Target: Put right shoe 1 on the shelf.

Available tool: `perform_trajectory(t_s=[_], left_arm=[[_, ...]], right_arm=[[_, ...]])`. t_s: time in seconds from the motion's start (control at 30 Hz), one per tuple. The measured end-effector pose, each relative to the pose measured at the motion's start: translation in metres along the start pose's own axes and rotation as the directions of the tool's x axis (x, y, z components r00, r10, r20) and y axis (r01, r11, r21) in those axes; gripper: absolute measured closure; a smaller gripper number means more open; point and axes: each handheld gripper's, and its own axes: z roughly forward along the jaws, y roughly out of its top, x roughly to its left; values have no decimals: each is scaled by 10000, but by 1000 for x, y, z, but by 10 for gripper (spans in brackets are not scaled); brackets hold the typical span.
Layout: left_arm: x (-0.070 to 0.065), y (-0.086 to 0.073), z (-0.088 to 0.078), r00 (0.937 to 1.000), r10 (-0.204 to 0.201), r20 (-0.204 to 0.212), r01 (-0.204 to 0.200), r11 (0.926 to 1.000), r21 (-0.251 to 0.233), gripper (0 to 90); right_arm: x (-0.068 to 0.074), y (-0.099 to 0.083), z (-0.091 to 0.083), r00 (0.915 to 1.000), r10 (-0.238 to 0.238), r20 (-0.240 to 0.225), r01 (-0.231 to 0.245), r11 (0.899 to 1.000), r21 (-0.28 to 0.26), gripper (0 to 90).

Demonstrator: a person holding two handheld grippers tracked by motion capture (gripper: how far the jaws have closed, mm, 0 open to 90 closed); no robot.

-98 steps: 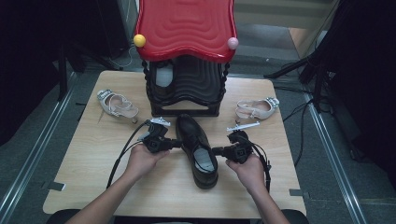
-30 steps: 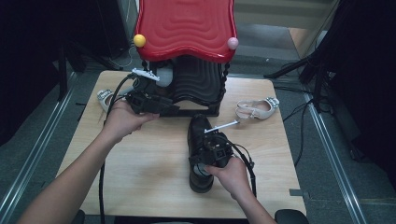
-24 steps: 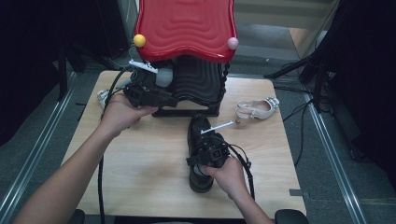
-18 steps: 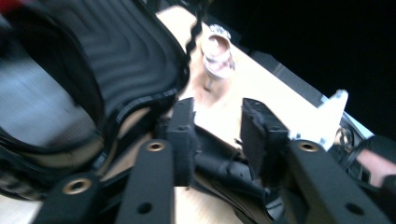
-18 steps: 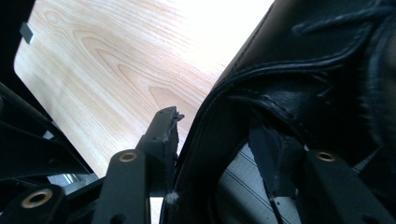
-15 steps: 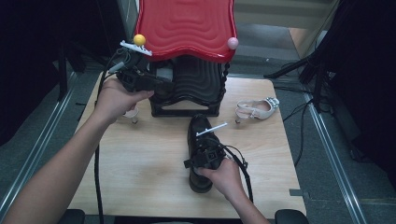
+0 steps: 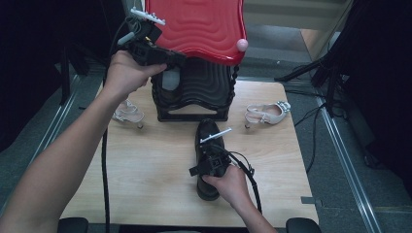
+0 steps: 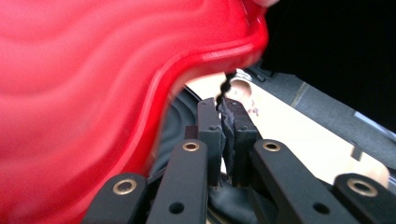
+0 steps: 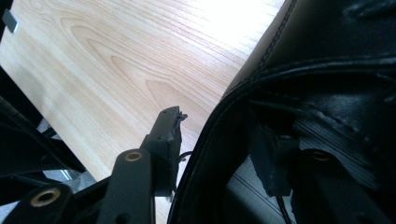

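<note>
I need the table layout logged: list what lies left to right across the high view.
Left white sandal → black rack with the red wavy lid → black leather shoe → right white sandal.

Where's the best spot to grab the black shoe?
Probably the rim of the black shoe's opening, from above: one jaw inside, one outside. The thin collar wall stands upright and the shoe sits flat, sole down, as the right gripper straddles it now.
</note>
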Motion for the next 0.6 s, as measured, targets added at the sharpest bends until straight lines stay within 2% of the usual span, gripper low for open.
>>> perform_trajectory(t_s=[0.1, 0.23, 0.3, 0.43, 0.6], left_arm=[[5, 8, 3, 9996, -144, -229, 144, 9999, -3, 862], [11, 15, 4, 9980, -459, -431, 445, 9985, -331, 858], [13, 16, 6, 9971, -394, -646, 381, 9990, -212, 861], [19, 15, 12, 9948, -650, -779, 642, 9979, -119, 867], [22, 15, 14, 9944, -675, -812, 665, 9977, -154, 868]], right_arm=[[-1, 0, 1, 9998, 189, 14, -189, 9998, -45, 595], [-4, 1, 0, 9992, 375, -158, -374, 9993, 32, 612], [-5, 2, 1, 9991, 398, -149, -396, 9992, 78, 621], [-5, 3, 0, 9992, 367, -153, -365, 9992, 165, 643], [-8, 3, -1, 9989, 387, -251, -381, 9990, 248, 699]])
